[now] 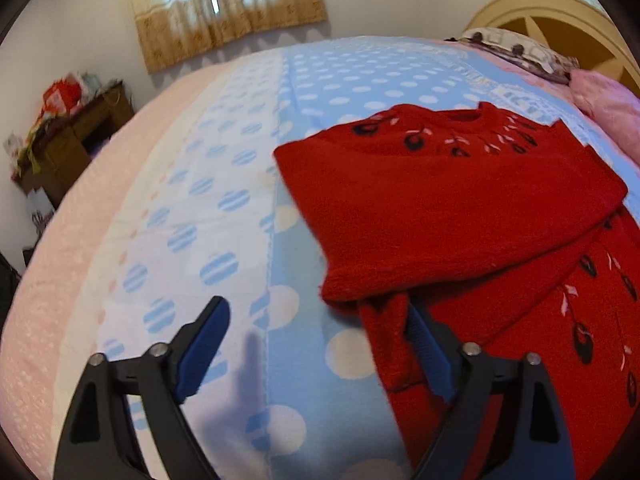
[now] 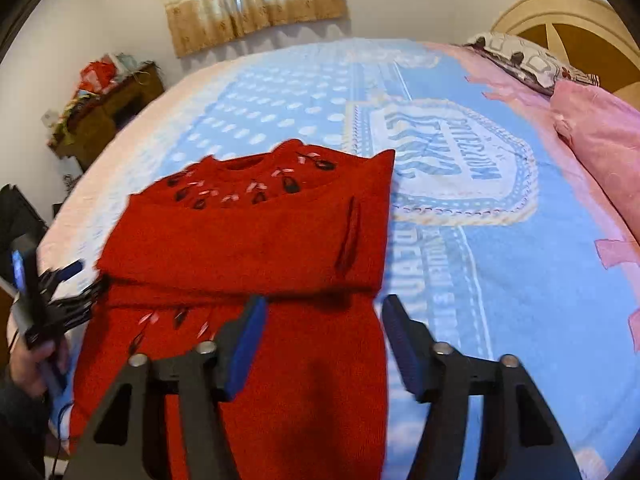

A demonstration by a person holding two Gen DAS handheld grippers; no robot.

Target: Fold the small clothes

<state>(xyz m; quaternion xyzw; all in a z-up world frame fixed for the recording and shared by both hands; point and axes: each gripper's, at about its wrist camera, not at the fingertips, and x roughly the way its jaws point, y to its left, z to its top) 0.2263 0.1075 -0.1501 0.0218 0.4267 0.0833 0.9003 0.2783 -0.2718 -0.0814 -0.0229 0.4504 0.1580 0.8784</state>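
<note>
A red knit sweater (image 1: 440, 208) with dark leaf patterns lies flat on the bed, neck toward the far side and both sleeves folded across its chest. My left gripper (image 1: 316, 344) stands open at the sweater's left edge; a strip of that edge lies just inside its right finger (image 1: 424, 352), and the pads press on nothing. In the right wrist view the sweater (image 2: 248, 240) fills the middle. My right gripper (image 2: 324, 340) hangs open over its lower right edge, with fabric beneath the gap. The left gripper (image 2: 80, 284) shows at the far left, held by a hand (image 2: 28, 364).
A blue polka-dot blanket (image 1: 224, 200) covers the bed (image 2: 460, 240). A pink pillow (image 2: 600, 132) and a patterned pillow (image 2: 520, 60) lie by the cream headboard (image 2: 568, 28). A cluttered wooden cabinet (image 1: 76, 136) stands against the wall, left of the bed.
</note>
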